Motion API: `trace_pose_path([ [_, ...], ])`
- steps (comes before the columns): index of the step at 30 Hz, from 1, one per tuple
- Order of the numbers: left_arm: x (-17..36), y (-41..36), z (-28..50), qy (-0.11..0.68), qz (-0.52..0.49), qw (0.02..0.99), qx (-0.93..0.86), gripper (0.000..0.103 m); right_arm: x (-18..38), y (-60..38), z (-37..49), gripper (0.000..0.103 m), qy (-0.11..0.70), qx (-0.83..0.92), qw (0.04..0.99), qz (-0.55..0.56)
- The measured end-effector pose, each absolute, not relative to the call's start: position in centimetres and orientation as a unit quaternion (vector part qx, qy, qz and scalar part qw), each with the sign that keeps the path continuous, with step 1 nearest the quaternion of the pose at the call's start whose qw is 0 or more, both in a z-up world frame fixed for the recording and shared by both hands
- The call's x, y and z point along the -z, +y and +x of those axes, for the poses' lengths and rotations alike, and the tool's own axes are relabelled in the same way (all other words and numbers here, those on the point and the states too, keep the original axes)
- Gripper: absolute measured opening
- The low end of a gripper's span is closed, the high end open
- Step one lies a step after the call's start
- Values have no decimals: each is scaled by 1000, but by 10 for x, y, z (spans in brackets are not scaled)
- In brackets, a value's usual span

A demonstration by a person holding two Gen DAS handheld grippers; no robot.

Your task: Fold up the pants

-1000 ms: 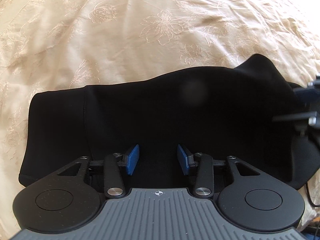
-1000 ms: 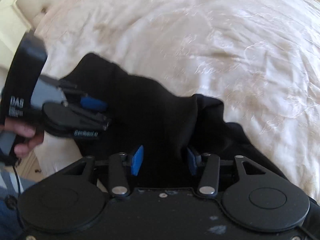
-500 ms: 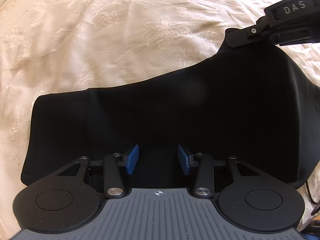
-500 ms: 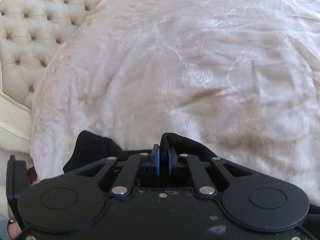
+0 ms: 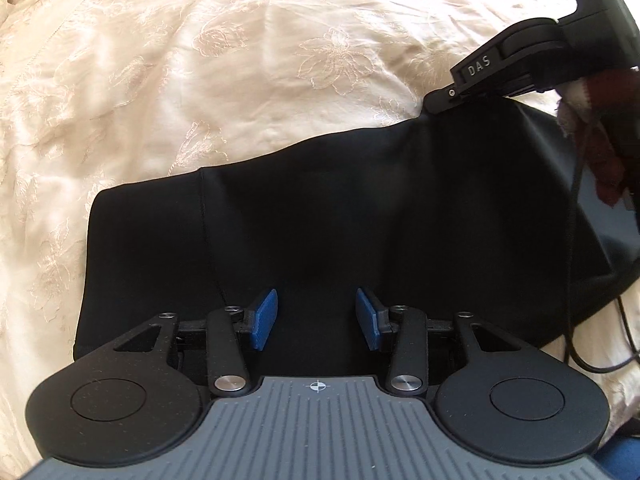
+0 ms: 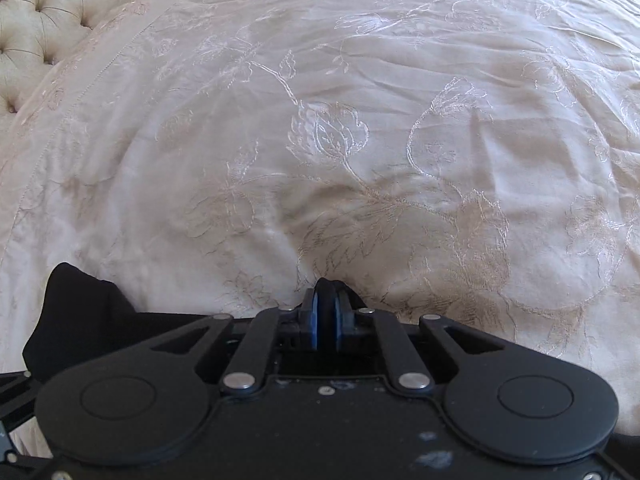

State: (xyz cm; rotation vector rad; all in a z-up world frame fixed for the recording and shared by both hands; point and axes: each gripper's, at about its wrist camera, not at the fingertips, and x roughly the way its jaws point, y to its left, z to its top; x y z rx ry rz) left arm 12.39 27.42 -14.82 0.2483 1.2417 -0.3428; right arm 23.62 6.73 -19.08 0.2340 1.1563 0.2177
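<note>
Right gripper [image 6: 325, 312] jaws clamped pants [image 5: 340, 216] edge at 1 o'clock of the open, empty left gripper [image 5: 316, 320]; pants ran 9-to-3.

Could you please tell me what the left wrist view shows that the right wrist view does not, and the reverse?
Only the left wrist view shows the left gripper, open above the black pants, and most of the garment spread out. Only the right wrist view shows the tufted headboard and the right gripper shut on a pinch of the pants. Both show the pants, the right gripper and the cream embroidered bedspread.
</note>
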Motion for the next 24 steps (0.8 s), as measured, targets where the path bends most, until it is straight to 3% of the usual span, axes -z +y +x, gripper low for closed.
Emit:
trace_pose_path([
  [4, 133, 295, 119, 582, 79, 795, 150, 42, 187, 63, 233, 13, 540, -106, 827, 114],
  [6, 127, 305, 121, 582, 72, 801, 124, 42, 178, 59, 231, 29, 532, -103, 833, 110],
  [8, 121, 311, 124, 572, 72, 810, 108, 42, 168, 52, 226, 37, 516, -94, 843, 120],
  [13, 120, 307, 134, 559, 75, 820, 93, 43, 129, 38, 198, 39, 452, -58, 883, 114],
  [14, 122, 307, 135, 561, 76, 819, 93, 43, 124, 38, 193, 38, 444, -58, 887, 110],
  [16, 125, 314, 135, 564, 83, 816, 96, 43, 114, 40, 177, 23, 438, -73, 890, 105],
  [17, 126, 311, 133, 566, 86, 814, 99, 43, 111, 42, 170, 10, 439, -80, 889, 99],
  [24, 133, 296, 125, 570, 103, 805, 131, 43, 143, 70, 158, 7, 493, -66, 867, 23],
])
